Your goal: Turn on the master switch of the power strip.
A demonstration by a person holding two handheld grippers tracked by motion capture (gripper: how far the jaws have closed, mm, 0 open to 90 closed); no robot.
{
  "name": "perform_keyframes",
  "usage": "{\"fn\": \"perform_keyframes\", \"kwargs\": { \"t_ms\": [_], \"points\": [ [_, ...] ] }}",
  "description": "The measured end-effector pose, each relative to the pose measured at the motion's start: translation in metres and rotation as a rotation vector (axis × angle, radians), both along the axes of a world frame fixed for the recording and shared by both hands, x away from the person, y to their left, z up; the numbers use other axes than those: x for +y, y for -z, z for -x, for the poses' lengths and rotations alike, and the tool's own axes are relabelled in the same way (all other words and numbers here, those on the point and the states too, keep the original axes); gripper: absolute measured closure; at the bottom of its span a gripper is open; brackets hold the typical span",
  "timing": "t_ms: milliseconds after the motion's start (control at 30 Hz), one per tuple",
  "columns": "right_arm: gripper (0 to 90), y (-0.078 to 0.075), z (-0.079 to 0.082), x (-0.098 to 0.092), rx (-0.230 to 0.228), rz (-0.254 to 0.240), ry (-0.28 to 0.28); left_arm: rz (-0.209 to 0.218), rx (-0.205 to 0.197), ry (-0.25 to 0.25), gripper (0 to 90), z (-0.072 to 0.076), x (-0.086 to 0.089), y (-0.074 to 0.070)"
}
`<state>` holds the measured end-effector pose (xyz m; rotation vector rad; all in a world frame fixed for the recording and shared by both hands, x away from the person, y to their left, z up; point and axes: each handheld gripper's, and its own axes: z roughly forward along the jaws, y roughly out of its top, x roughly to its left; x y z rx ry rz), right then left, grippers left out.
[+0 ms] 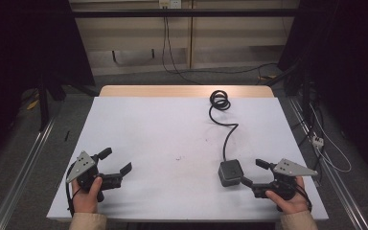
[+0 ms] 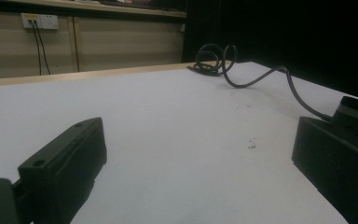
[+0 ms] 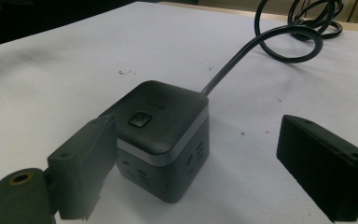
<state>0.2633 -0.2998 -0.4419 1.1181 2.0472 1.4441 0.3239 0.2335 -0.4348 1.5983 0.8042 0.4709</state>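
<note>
White tabletop, dark room behind. We are hovering the right gripper (image 1: pixel 256 173) near the front right corner, jaws spread, one jaw touching the cube power strip (image 3: pixel 161 135). We are judging it rigid, fairly heavy, smooth-sided, so we're gripping its flat sides. Left gripper (image 1: pixel 118 161) is idling spread, front left. Stiff cable (image 1: pixel 226 128) is trailing toward the far edge.

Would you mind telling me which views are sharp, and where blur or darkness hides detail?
High view: evenly lit white table, dark surroundings. Left gripper view: dim, near jaws soft. Right gripper view: dark grey cube power socket sharp, left jaw blurred.
</note>
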Motion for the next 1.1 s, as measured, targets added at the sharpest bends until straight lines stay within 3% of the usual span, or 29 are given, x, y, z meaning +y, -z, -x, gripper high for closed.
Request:
{"fn": "perform_keyframes", "kwargs": {
  "t_ms": [1100],
  "points": [
    [12.9, 0.0065, 0.0032, -0.01, 0.001, 0.031, 0.033, -0.004, 0.005, 0.002, 2.7, -0.0005, -0.0006, 0.0008]
  ]
}}
